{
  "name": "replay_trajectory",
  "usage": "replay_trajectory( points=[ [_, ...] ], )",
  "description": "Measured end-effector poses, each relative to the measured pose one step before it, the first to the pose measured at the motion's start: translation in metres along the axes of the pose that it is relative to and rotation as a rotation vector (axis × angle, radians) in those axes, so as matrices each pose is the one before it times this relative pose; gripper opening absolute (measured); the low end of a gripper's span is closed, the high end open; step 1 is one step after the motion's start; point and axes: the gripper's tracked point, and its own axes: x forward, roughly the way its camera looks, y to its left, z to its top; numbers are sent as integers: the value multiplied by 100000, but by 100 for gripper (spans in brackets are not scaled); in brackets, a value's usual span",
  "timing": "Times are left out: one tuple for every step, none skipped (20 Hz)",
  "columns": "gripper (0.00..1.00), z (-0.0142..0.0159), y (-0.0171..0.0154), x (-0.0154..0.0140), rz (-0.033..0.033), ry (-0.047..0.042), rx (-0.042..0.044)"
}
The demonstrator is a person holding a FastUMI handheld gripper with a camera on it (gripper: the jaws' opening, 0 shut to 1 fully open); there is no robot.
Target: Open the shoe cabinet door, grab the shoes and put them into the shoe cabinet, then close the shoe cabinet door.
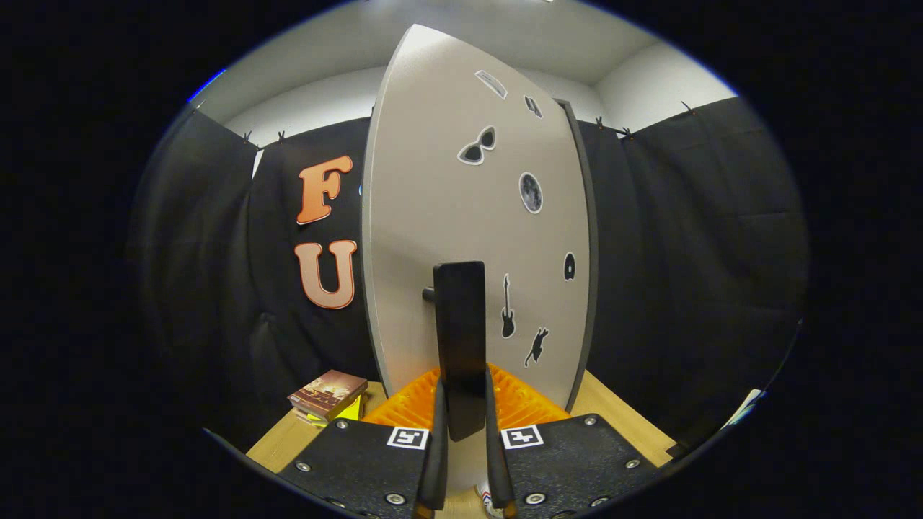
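Observation:
The grey cabinet door (461, 209) stands tall right ahead of me, dotted with small stickers. Its dark upright bar handle (460, 339) sticks out from the door on a short post. My gripper (461, 418) is shut on this handle, one finger pressing each side of its lower end. A bit of a shoe (489, 497) peeks out low down, below my fingers.
A small stack of books (328, 396) lies on the wooden floor (620, 411) to the left of the door. Black cloth walls (685, 252) enclose the booth behind and on both sides.

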Motion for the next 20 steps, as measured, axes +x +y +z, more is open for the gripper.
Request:
replay_trajectory(
  points=[
    [23, -53, -693, -401, -941, -109, -402],
    [20, -96, -611, -362, -800, 229, -410],
    [20, -29, -534, -206, -613, -187, 207],
    [19, 72, -579, -405, -540, 167, 560],
    [19, 37, -560, -394, -381, 118, 397],
    [18, -29, -455, -265, -66, 100, 283],
    [18, -47, -233, -27, 76, 73, 291],
    [17, -39, -213, -138, 107, 33, 482],
    [16, -53, -490, -264, 256, -39, 521],
    [16, 64, -572, -373, 594, -286, 309],
    [15, 15, -874, -261, 698, 0, 59],
    [15, 75, -772, -267, 740, 23, -139],
    [15, -20, -714, -129, 559, 50, -287],
    [15, -62, -935, -239, 152, -194, -411],
    [15, 37, -1076, -259, -420, -301, -304],
    [14, 15, -1358, -348, -771, -131, 556],
    [14, 3, -1410, -379, -448, 172, 886],
    [12, -77, -1227, -232, -37, 266, 998],
    [11, -93, -1128, -429, 251, 338, 115],
    [9, 28, -1014, -194, 152, -2, -89]
  ],
)
